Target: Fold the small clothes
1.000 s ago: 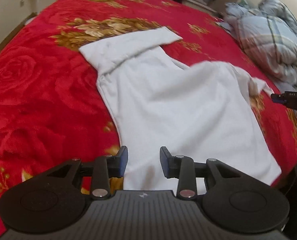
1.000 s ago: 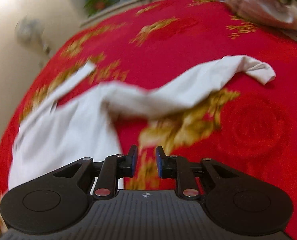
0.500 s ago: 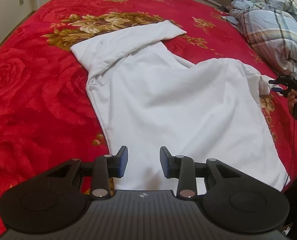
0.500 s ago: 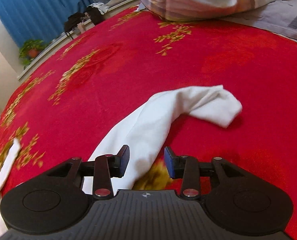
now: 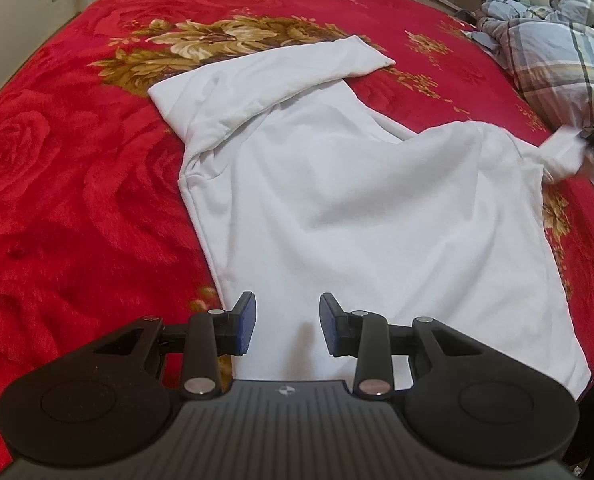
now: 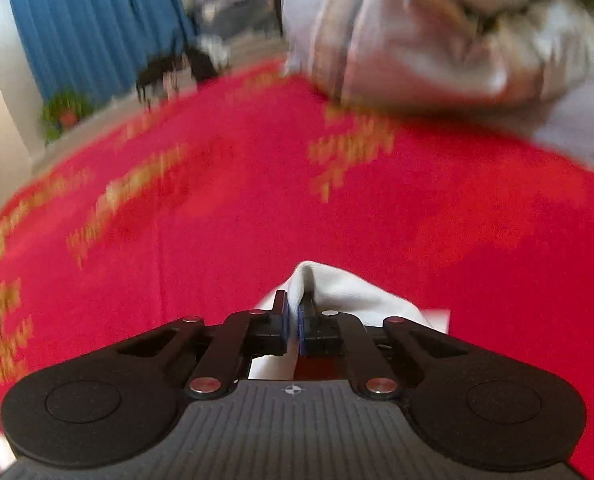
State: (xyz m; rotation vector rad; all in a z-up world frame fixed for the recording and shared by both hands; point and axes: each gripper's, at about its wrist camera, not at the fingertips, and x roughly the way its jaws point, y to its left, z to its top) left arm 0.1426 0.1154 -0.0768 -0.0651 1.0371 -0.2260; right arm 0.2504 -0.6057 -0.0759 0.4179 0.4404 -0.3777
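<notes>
A white long-sleeved top (image 5: 357,216) lies spread on the red bed. Its left sleeve (image 5: 281,68) is folded across the top. My left gripper (image 5: 287,326) is open and empty, just above the garment's near hem. My right gripper (image 6: 293,320) is shut on the cuff of the right sleeve (image 6: 337,292). In the left wrist view that sleeve end (image 5: 563,152) is lifted at the right edge of the bed, next to the hand.
The red blanket with gold flowers (image 5: 69,184) covers the bed. A crumpled plaid quilt (image 5: 557,56) lies at the far right, blurred in the right wrist view (image 6: 437,28). Blue curtains (image 6: 89,24) and a plant stand beyond the bed.
My right gripper moved forward onto the right sleeve's end and closed on it. The sleeve end is now lifted. My left gripper stayed open over the hem.
</notes>
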